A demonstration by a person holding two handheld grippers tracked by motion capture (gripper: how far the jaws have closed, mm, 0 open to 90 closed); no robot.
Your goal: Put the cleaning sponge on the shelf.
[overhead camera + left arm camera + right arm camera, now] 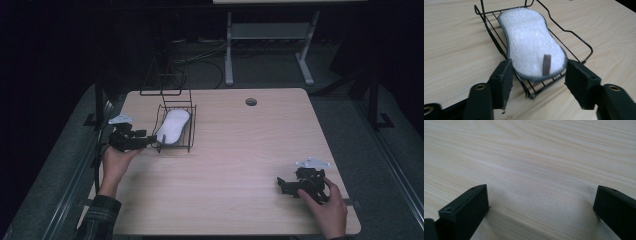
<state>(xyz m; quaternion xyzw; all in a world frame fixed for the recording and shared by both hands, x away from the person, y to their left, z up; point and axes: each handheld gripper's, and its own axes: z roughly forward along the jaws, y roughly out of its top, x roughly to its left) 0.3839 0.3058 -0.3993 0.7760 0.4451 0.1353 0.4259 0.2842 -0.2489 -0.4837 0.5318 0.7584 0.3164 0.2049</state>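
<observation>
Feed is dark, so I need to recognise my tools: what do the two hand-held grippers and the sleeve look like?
Both are black, blocky tools. The left hand-held gripper and the right hand-held gripper each carry a pale grey three-cornered plate on top. Close up, the jaws are matt black rectangular blocks with brass-coloured screw inserts behind them. The left forearm wears a dark green plaid sleeve.

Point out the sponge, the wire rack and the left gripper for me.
sponge (pixel 531 45), left gripper view, on the middle of its white top.
wire rack (pixel 571 32), left gripper view, on its side rim wire.
left gripper (pixel 131 138), high view, on its black body, left of the rack.
</observation>
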